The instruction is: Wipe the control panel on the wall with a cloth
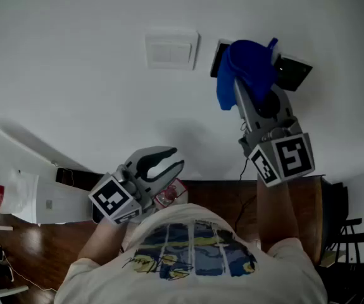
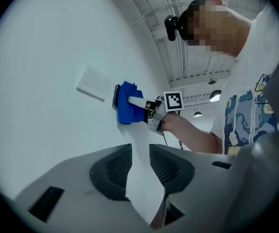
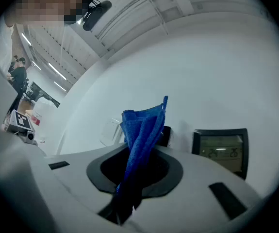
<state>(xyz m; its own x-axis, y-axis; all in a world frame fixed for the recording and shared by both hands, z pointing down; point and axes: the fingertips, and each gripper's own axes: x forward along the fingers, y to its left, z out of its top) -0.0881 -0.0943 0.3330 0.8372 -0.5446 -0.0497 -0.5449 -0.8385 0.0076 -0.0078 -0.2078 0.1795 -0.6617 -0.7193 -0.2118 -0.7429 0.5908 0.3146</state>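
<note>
A dark control panel with a lit display (image 1: 294, 72) (image 3: 221, 148) hangs on the white wall. A second dark plate (image 1: 218, 59) (image 3: 166, 136) shows just left of it. My right gripper (image 1: 250, 84) (image 3: 139, 171) is raised to the wall between them, shut on a folded blue cloth (image 1: 248, 67) (image 3: 141, 130) (image 2: 128, 109). The cloth covers the gap between the two plates and hides the fingertips. My left gripper (image 1: 161, 163) (image 2: 139, 166) hangs low by the person's chest, away from the wall, open with nothing between its pads.
A white double light switch (image 1: 171, 49) (image 2: 93, 83) sits left of the panels. Below lie a wooden floor (image 1: 42, 249), a white box-like object (image 1: 23, 198) at the left, and dark furniture (image 1: 337, 217) at the right. A thin cable (image 1: 245, 168) runs down the wall.
</note>
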